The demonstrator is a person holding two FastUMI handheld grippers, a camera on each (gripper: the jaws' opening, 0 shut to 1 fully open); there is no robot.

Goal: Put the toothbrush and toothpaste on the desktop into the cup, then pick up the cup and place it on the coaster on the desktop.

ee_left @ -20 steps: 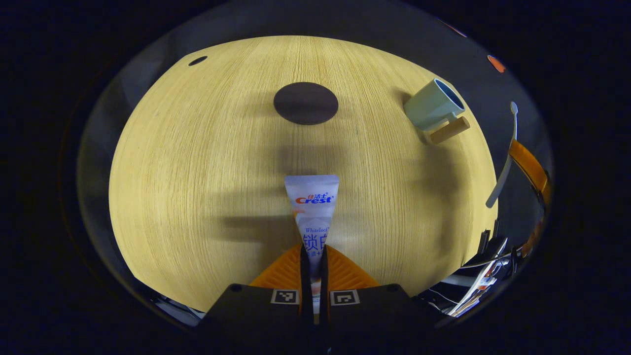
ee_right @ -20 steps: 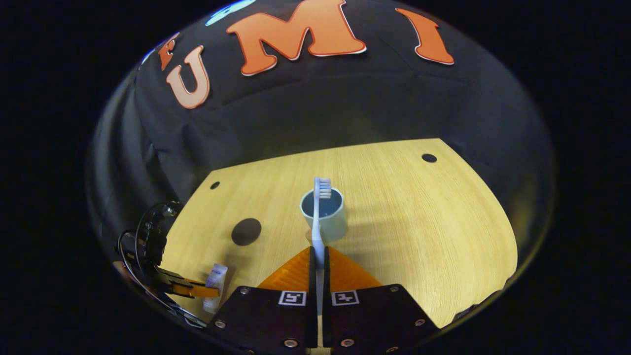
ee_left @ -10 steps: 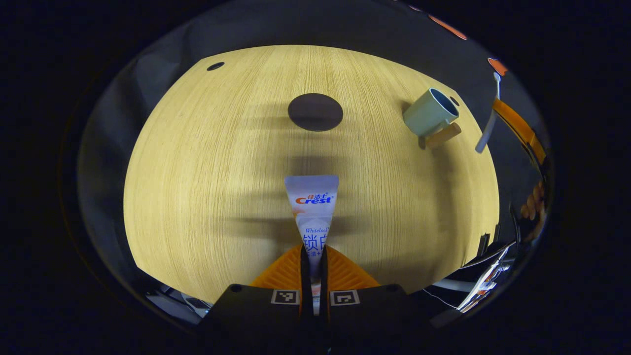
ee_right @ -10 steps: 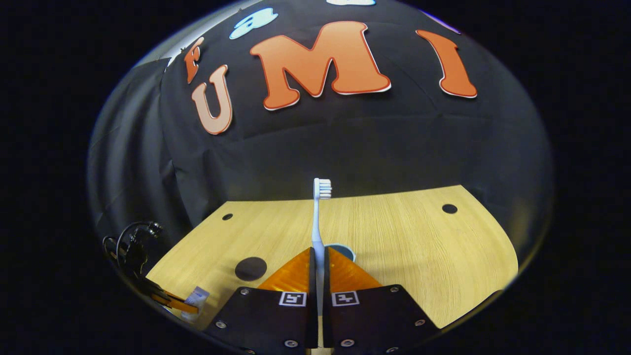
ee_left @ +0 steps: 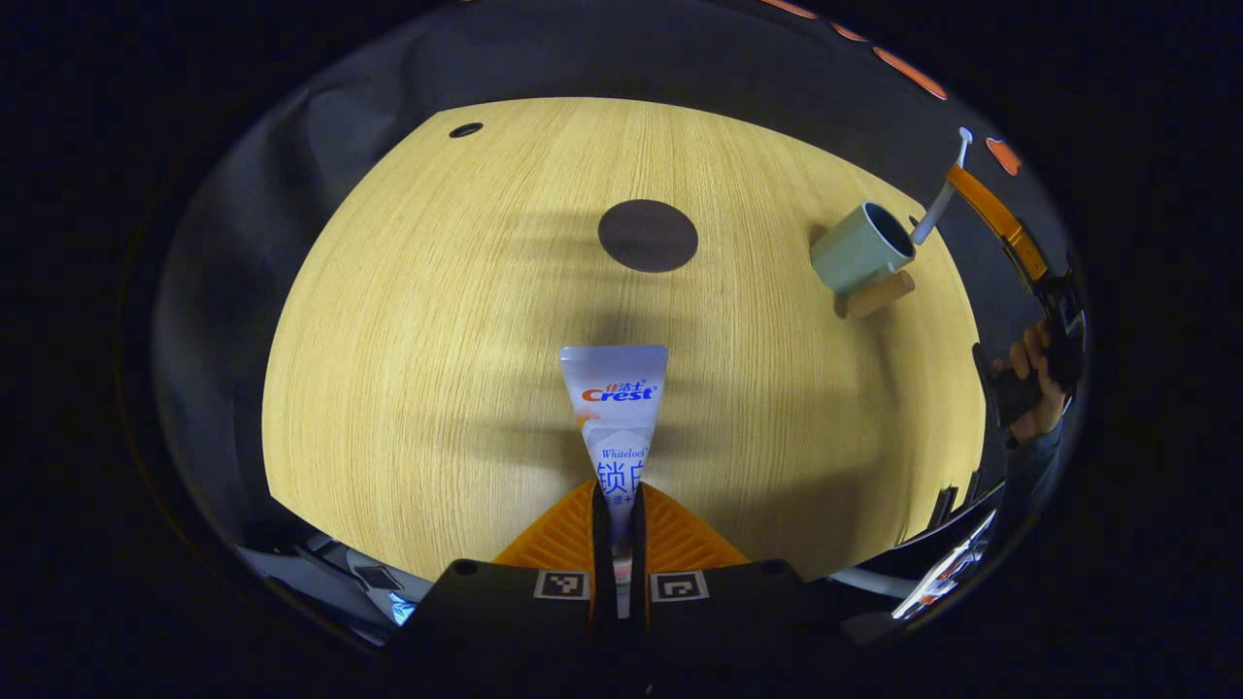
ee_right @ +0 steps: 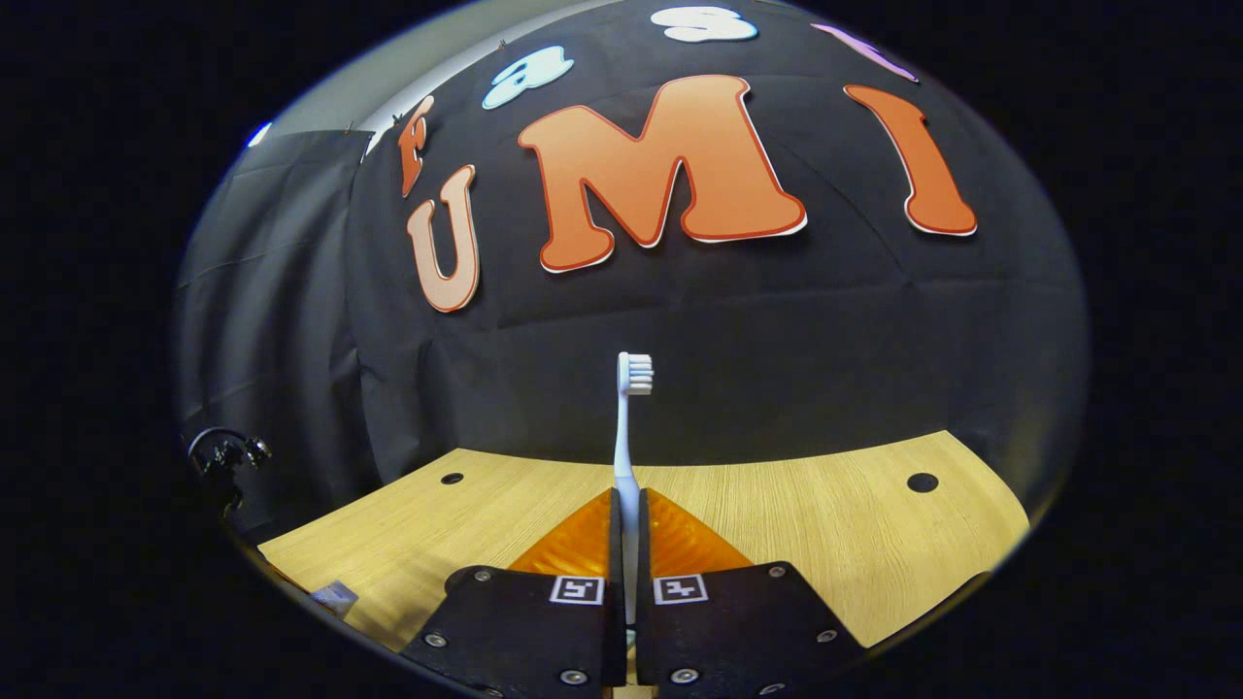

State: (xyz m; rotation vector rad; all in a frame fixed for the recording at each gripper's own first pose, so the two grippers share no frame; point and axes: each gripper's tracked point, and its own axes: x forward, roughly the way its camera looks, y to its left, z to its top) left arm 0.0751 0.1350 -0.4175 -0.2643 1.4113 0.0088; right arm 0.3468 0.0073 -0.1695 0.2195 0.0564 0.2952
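My left gripper (ee_left: 615,505) is shut on a white toothpaste tube (ee_left: 615,408), which hangs above the wooden table (ee_left: 437,340). A pale green cup (ee_left: 859,254) with a wooden handle stands at the far right of the left gripper view. My right gripper (ee_left: 963,184) holds a white toothbrush (ee_left: 935,202) head up over that cup, its lower end at the cup's mouth. In the right gripper view my right gripper (ee_right: 627,505) is shut on the toothbrush (ee_right: 626,437), which stands upright with its bristles on top. A dark round coaster (ee_left: 648,236) lies left of the cup.
A hand (ee_left: 1034,374) grips the right gripper's handle beyond the table's right edge. Small round holes (ee_right: 922,482) mark the table's (ee_right: 825,524) far corners. Bare wood stretches between the coaster and the tube. The tube's end (ee_right: 335,595) peeks in at lower left.
My right gripper tilted up and carried the toothbrush over the cup, bringing its lower end to the cup's mouth; the cup slid out of the right gripper view. The left gripper still holds the tube.
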